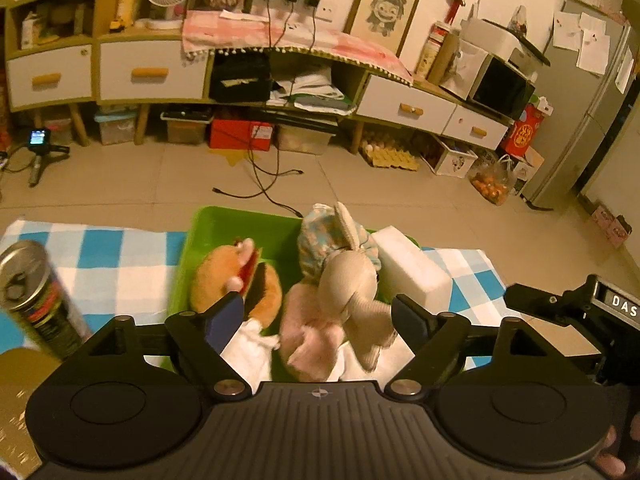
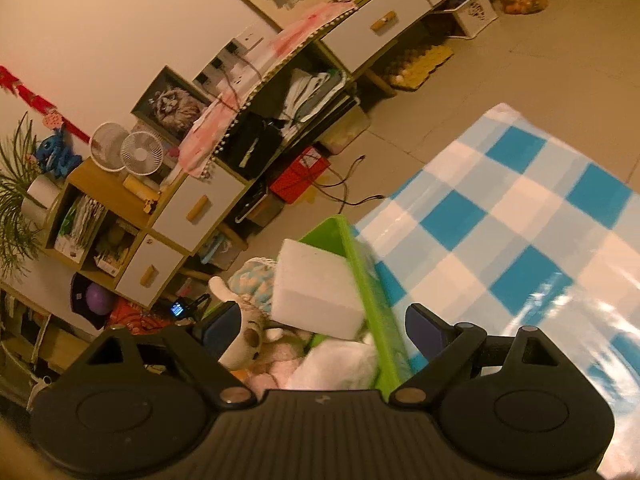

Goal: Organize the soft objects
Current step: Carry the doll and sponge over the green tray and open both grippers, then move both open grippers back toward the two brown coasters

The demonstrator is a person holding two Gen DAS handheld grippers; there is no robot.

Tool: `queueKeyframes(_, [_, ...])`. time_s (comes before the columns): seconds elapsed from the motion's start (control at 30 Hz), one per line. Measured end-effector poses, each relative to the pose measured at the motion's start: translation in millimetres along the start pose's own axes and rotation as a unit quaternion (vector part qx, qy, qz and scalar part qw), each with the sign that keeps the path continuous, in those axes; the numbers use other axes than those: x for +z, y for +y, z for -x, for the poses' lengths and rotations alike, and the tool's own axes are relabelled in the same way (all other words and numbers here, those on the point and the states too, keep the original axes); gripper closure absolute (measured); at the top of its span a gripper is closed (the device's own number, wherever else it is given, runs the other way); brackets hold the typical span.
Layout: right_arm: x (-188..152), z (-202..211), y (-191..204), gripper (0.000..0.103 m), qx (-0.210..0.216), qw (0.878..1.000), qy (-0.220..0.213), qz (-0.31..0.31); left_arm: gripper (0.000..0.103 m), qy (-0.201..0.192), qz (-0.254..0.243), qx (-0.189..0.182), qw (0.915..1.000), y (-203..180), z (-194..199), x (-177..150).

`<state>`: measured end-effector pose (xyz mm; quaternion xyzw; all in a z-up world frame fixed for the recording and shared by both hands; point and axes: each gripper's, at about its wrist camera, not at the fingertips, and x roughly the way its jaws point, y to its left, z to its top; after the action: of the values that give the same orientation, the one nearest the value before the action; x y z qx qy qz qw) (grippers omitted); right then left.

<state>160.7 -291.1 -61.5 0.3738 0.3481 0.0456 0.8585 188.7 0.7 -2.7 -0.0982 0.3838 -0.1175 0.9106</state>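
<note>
A green bin (image 1: 224,224) on the blue-checked table holds a burger plush (image 1: 224,280), a beige rabbit plush (image 1: 352,280) in a flowered dress, a pink plush (image 1: 308,336), white cloth (image 1: 248,352) and a white foam block (image 1: 412,264). My left gripper (image 1: 318,316) is open just above the toys, holding nothing. My right gripper (image 2: 320,332) is open over the bin's right wall (image 2: 368,288), above the foam block (image 2: 316,288), the rabbit (image 2: 244,336) and white cloth (image 2: 340,364). It also shows at the right of the left wrist view (image 1: 576,308).
A drink can (image 1: 36,296) stands on the table left of the bin. The blue-checked cloth (image 2: 520,240) stretches right of the bin. Behind are a tiled floor with cables (image 1: 264,176), low cabinets (image 1: 152,72) and a fridge (image 1: 588,92).
</note>
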Motion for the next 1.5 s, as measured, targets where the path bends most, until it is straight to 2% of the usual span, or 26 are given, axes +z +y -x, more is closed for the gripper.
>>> queueKeyframes(0.43, [-25.5,42.0,-20.7,0.029,-0.030,0.999,0.026,-0.003,0.019,-0.007,0.021,-0.017,0.9996,27.2,59.0,-37.6])
queueKeyframes(0.7, [-57.4,59.7,-14.3,0.029,-0.033,0.997,0.050,0.040,0.015,-0.011,0.019,-0.016,0.9996,41.0,90.4,-71.9])
queueKeyframes(1.07, [-105.8,62.4,-7.2,0.028,-0.015,0.992,0.080,0.098,0.012,0.003,0.023,0.000,0.9997,63.8,100.5,-118.6])
queueKeyframes(1.13, [-115.8,60.2,-5.4,0.028,-0.014,0.989,0.087,0.114,0.007,0.000,0.015,0.005,0.9999,66.6,101.0,-125.3])
queueKeyframes(1.23, [-131.5,57.2,-0.7,0.028,-0.009,0.985,0.096,0.146,0.005,-0.003,0.001,0.015,0.9999,71.0,99.0,-137.7])
queueKeyframes(1.5, [-169.5,52.4,10.5,0.026,-0.005,0.964,0.096,0.248,0.005,0.040,-0.026,0.026,0.9985,78.1,79.6,-166.7])
